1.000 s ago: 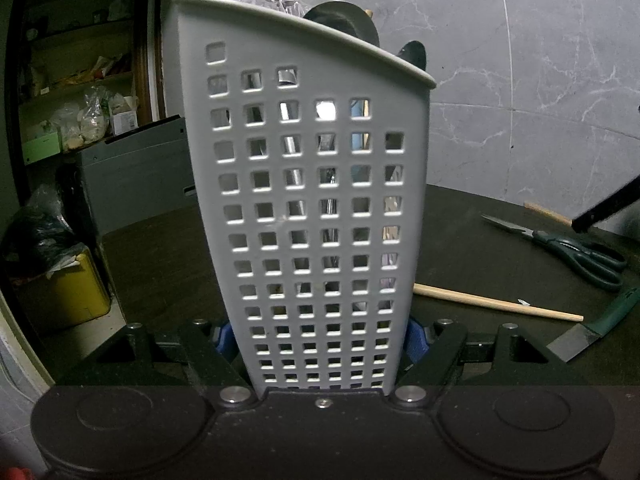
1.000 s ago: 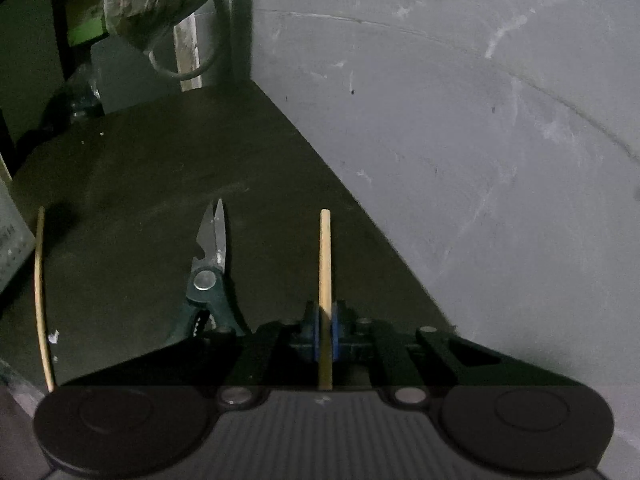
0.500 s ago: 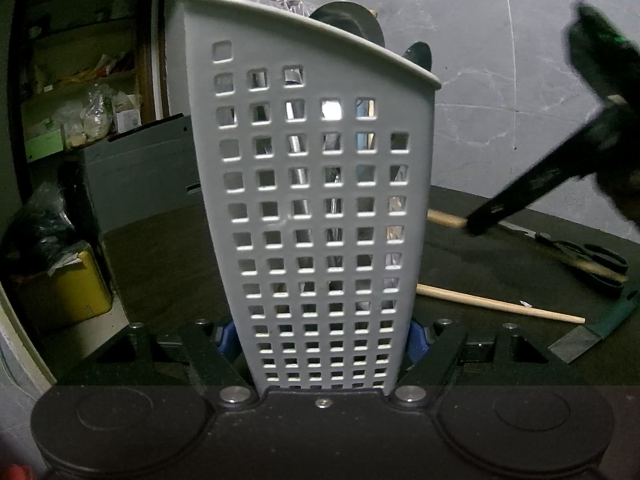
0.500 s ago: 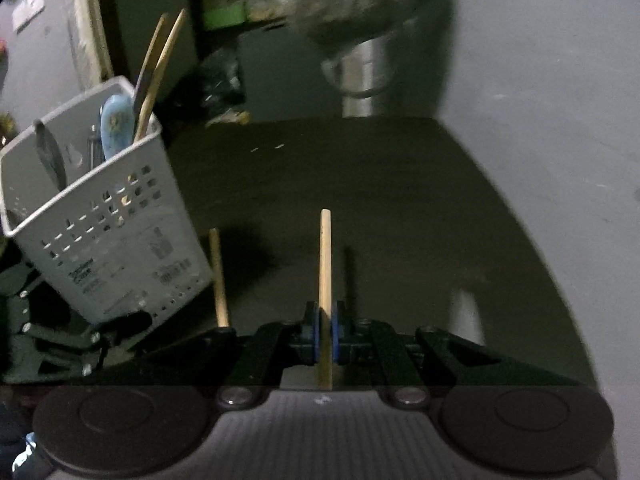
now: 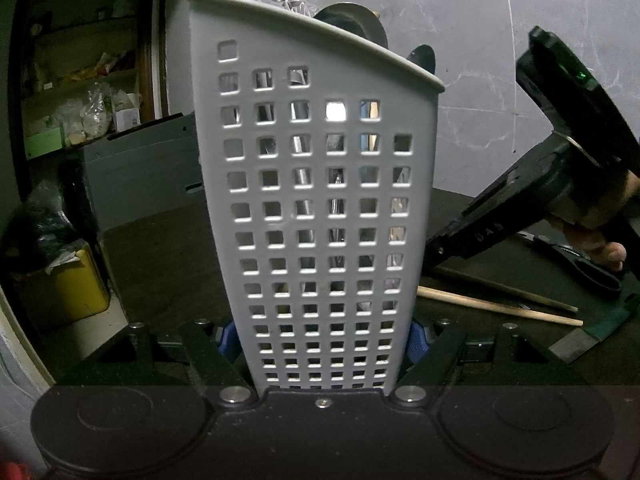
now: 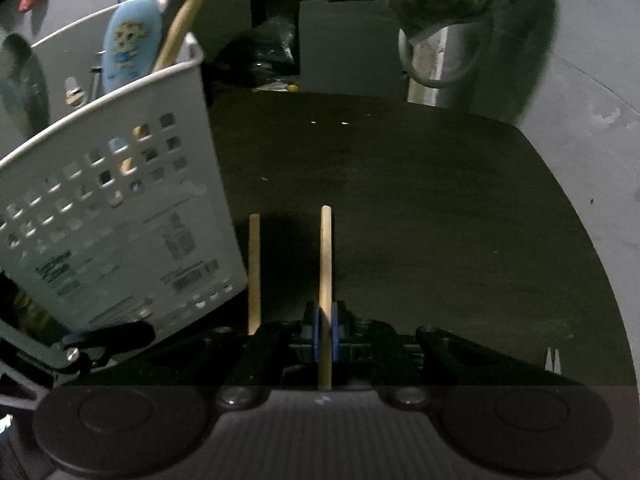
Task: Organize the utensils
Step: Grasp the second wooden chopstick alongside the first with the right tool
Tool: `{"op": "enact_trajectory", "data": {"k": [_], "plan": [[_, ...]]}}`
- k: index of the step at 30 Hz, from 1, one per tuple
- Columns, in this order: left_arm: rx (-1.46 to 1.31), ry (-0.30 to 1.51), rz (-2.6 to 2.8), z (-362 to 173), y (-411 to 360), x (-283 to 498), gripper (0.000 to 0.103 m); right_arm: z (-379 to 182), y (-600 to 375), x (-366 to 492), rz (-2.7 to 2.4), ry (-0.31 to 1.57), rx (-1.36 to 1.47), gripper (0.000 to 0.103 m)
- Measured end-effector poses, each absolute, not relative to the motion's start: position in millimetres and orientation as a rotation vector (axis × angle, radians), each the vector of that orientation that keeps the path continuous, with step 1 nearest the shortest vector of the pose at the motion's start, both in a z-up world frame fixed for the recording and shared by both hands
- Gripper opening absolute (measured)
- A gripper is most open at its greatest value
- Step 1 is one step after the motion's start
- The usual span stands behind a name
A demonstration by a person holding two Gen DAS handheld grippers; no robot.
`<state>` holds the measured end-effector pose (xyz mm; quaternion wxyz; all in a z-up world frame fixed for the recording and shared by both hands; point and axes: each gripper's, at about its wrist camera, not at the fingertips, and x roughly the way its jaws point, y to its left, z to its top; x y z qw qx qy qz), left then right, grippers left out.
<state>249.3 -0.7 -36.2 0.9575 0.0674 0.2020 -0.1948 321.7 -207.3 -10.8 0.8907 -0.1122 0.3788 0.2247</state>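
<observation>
My left gripper (image 5: 322, 340) is shut on the base of a white perforated utensil basket (image 5: 320, 208), which fills the left wrist view; the basket also shows at the left of the right wrist view (image 6: 120, 216) with a blue-handled utensil (image 6: 128, 52) and wooden sticks in it. My right gripper (image 6: 326, 336) is shut on a wooden chopstick (image 6: 325, 264), held above the dark table just right of the basket. A second chopstick (image 6: 253, 272) lies on the table beside it; it also shows in the left wrist view (image 5: 496, 306).
Green-handled scissors (image 5: 588, 268) and a green-handled scraper (image 5: 588, 338) lie on the dark round table (image 6: 400, 200) to the right of the basket. A grey wall is close behind. A steel pot (image 6: 440, 60) stands at the table's far edge.
My right gripper has swung left with the chopstick and now sits close beside the basket. The left gripper and basket have stayed in place.
</observation>
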Motion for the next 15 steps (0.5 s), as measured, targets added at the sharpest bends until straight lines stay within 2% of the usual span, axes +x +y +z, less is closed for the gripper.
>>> {"op": "enact_trajectory", "data": {"k": [3, 5, 7, 10, 12, 15], "plan": [[0.137, 0.41, -0.395, -36.2, -0.7, 249.7, 0.077, -11.9, -204.1, 313.3, 0.491, 0.781, -0.263, 0.011], [0.136, 0.41, -0.396, -36.2, -0.2, 249.9, 0.077, -9.4, -205.7, 309.6, 0.509, 0.775, -0.253, 0.021], [0.136, 0.41, -0.395, -36.2, -0.4, 249.8, 0.077, -4.9, -207.1, 303.8, 0.515, 0.77, -0.239, 0.046], [0.137, 0.41, -0.396, -36.2, -0.7, 249.7, 0.077, -1.5, -209.9, 302.2, 0.56, 0.794, -0.179, 0.062], [0.137, 0.41, -0.395, -36.3, -0.7, 249.6, 0.077, -2.6, -206.3, 300.7, 0.578, 0.804, -0.18, 0.065], [0.14, 0.411, -0.394, -36.3, -0.9, 250.4, 0.077, -5.1, -197.7, 298.9, 0.559, 0.804, -0.264, 0.062]]}}
